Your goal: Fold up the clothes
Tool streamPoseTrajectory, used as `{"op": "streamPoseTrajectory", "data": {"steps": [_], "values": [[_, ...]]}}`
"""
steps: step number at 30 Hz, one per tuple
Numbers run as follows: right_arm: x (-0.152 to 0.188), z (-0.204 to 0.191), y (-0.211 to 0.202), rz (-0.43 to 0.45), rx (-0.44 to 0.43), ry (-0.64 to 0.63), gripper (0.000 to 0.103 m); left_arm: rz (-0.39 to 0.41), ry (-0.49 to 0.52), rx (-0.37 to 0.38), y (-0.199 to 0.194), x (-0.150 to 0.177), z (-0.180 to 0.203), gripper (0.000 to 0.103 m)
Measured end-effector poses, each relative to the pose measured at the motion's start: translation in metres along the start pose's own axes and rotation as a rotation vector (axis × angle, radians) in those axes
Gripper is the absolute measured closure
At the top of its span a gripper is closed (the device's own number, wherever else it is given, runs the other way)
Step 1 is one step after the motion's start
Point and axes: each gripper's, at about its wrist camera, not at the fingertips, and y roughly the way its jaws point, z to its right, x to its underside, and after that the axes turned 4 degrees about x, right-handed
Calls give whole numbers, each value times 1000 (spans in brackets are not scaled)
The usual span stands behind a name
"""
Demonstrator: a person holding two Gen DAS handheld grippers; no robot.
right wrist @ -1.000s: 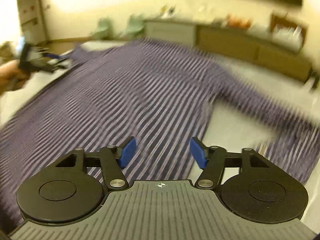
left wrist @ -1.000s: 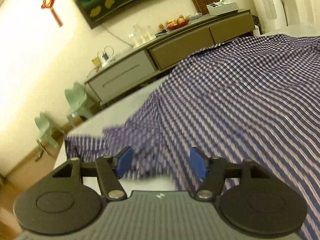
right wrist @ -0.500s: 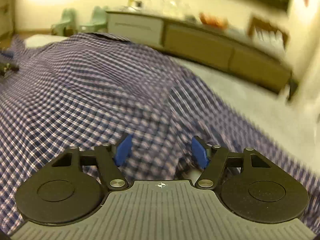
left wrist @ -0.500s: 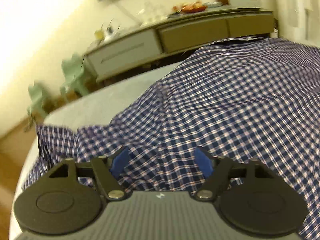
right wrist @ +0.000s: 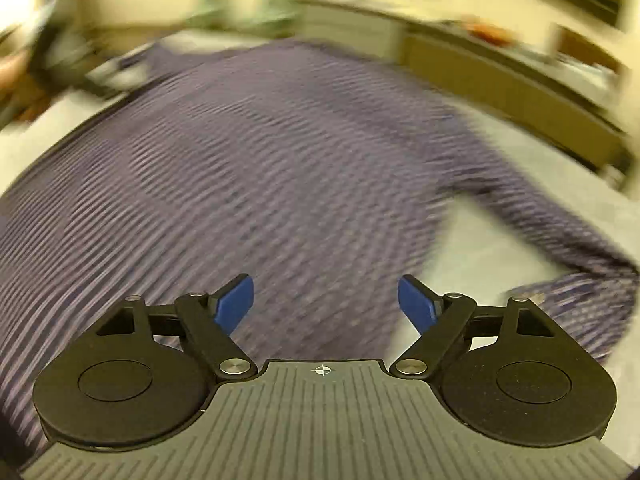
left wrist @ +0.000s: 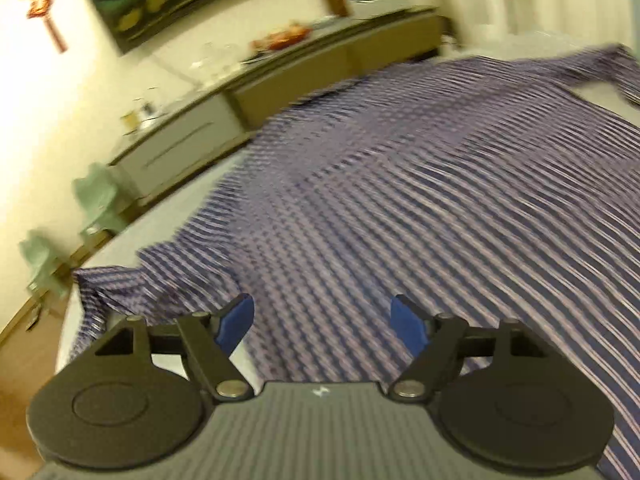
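Spreading across a pale bed (left wrist: 168,216), a blue-and-white checked shirt (left wrist: 400,200) is seen lying flat, its back panel filling both views. The left gripper (left wrist: 322,322) is held above the shirt's near edge, its blue pads wide apart with nothing pinched between them. One sleeve (left wrist: 132,280) is bunched to the left of this gripper, at the bed's edge. The right gripper (right wrist: 326,300) is poised over the shirt's hem area; its jaws are opening, and only cloth lying below is seen between them, not gripped. The other sleeve (right wrist: 540,232) is stretched away to the right of it. A low sideboard (left wrist: 192,144) is set against the wall beyond; its drawers are closed, and their contents cannot be told. The right view is heavily blurred.
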Motion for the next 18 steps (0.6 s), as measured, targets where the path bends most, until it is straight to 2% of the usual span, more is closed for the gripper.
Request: {"op": "streamPoseTrajectory", "data": {"steps": [4,8,10,12,15,18], "values": [[58,-36,-18,-130,-39,-55,22,-24,109,40,-22,31,37,25],[99,-54,-46,-132,-22,-1,21,-46,140,32,-30,60,52,25],[105,-66,-54,-116,3,8,22,-42,125,18,-37,65,53,25],[111,-79,-62,-101,27,17,25,-2,89,-18,-52,67,49,25],[98,-88,-72,5,-32,60,22,38,15,-34,-70,71,41,24],[82,-94,-81,123,-106,114,13,-7,-23,8,-67,80,39,24]]}}
